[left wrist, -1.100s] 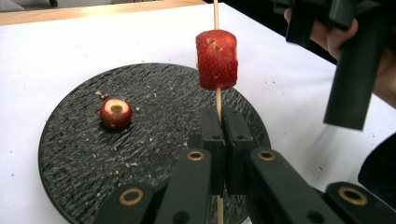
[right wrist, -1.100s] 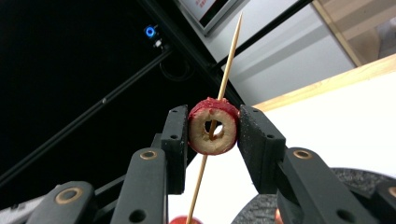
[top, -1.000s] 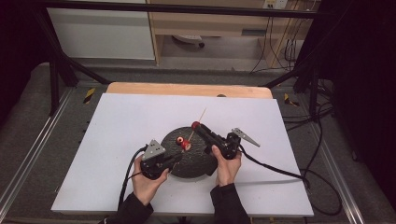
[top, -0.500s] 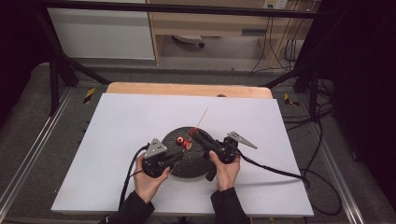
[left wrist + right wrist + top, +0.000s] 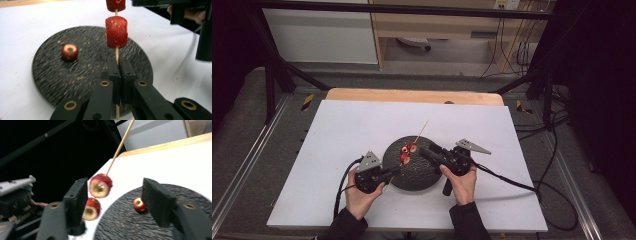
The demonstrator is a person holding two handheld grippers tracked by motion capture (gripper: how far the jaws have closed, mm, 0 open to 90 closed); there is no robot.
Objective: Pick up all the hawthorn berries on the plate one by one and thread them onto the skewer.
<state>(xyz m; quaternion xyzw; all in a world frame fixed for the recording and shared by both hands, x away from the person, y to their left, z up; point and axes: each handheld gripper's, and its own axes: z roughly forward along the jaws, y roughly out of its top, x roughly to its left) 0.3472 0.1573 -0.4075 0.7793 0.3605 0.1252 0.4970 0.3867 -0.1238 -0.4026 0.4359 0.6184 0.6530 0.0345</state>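
While my left claw (image 5: 119, 75) stays pinched tight on the bottom of the skewer (image 5: 116, 52), my right claw (image 5: 112, 195) has just been spreading its jaws, and nothing is pressed between them now; the upper fruit piece (image 5: 100, 185) sits in the gap just beside one pad, free of both

What worries me: the stick is thin and held by one end alone, tilted up over the plate (image 5: 50, 75). If my left hand rolls or dips, the two threaded pieces could slide down toward my pads or swing the tip about. My right jaws are close by the fruit, so drawing back carelessly could knock a piece and twist it on the stick, or split it where the hole runs through. The third piece (image 5: 69, 51) lies loose on the plate, round enough to roll when I go for it, and a crooked approach could push it off the rim onto the white surface (image 5: 342, 130)

As for looks, the skewer is a pale slim wooden stick, its pointed end rising away over the plate's far edge. On it sit two short red cylinders with speckled skin and cored centres, the lower piece (image 5: 116, 32) a little apart from the upper. The plate is dark, round, rough-textured, dusted with crumbs
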